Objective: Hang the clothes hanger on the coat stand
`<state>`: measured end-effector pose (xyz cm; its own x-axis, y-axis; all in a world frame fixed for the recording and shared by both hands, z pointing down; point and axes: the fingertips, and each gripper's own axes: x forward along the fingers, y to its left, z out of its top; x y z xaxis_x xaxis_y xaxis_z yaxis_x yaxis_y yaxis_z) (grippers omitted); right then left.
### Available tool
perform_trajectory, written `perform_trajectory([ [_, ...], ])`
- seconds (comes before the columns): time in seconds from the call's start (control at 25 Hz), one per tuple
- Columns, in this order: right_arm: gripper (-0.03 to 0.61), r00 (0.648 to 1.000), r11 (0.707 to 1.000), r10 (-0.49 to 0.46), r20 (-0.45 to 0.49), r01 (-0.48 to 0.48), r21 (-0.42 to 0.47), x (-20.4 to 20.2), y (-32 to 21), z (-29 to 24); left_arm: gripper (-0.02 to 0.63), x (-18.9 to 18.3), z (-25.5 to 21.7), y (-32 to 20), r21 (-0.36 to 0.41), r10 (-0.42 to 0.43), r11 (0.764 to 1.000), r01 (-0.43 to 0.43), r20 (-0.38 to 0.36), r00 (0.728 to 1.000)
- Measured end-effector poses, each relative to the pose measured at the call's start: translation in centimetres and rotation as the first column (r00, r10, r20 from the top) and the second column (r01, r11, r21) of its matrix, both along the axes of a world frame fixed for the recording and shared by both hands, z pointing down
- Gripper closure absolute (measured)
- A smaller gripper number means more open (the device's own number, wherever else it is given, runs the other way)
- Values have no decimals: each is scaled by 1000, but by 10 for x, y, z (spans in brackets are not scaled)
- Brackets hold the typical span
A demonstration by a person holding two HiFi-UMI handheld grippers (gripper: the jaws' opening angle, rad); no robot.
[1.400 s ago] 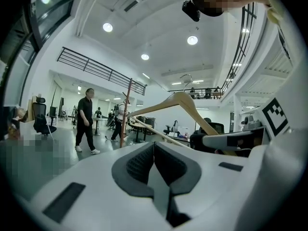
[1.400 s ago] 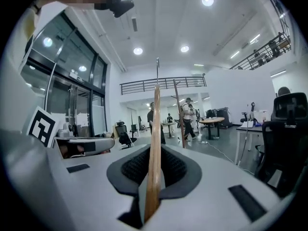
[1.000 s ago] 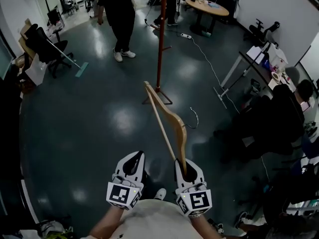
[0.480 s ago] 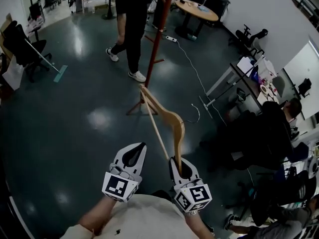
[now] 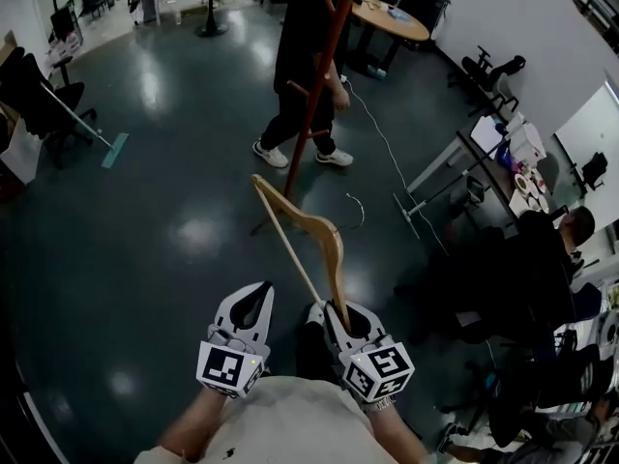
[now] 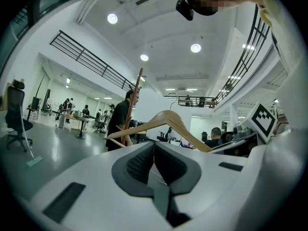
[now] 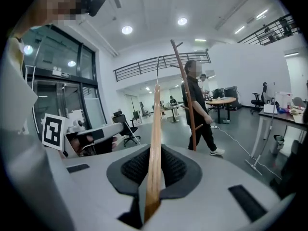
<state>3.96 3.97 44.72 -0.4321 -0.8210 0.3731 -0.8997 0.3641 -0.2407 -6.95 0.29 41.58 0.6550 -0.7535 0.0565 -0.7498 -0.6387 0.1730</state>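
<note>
My right gripper (image 5: pixel 340 319) is shut on one end of a wooden clothes hanger (image 5: pixel 295 222). The hanger slants up and away from it, and its thin metal hook (image 5: pixel 359 209) points right. In the right gripper view the hanger's arm (image 7: pixel 156 129) runs straight up between the pads of the right gripper (image 7: pixel 156 153). The red-brown coat stand (image 5: pixel 317 85) rises ahead, its pegs (image 5: pixel 298 89) sticking out; it also shows in the right gripper view (image 7: pixel 186 97). My left gripper (image 5: pixel 254 300) hangs beside the right one, shut on nothing (image 6: pixel 154 147); the hanger (image 6: pixel 168 118) passes beyond it.
A person in dark clothes (image 5: pixel 308 37) walks just behind the stand. A round table (image 5: pixel 395 17) is at the back. Desks and seated people (image 5: pixel 546 259) fill the right side. A cable (image 5: pixel 389 148) trails on the floor. An office chair (image 5: pixel 39 90) and a mop (image 5: pixel 92 129) stand at left.
The coat stand has come nearer and more central. The person behind it has walked to the right. The hanger stays in my right gripper, now tilted slightly more left.
</note>
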Motion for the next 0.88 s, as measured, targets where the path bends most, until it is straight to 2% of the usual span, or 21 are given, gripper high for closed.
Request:
perform_trajectory([
  [0.2,520,995,995,-100,-5,100,-5,11,-70,7,601,-1,4,-56,-14,-103,995,103,14,995],
  [0.36,520,980,980,-200,9,200,-13,33,-135,13,601,16,8,-114,-41,-222,974,222,4,975],
  [0.6,520,937,937,-348,-3,348,-37,90,-233,20,601,90,-1,-209,-11,-258,966,258,19,966],
  [0.76,520,883,883,-468,-24,466,-63,145,-288,17,601,154,-24,-252,3,-289,957,289,11,957],
  [0.88,520,848,848,-529,-40,526,-59,170,-327,13,601,179,-31,-273,9,-305,952,305,28,952],
])
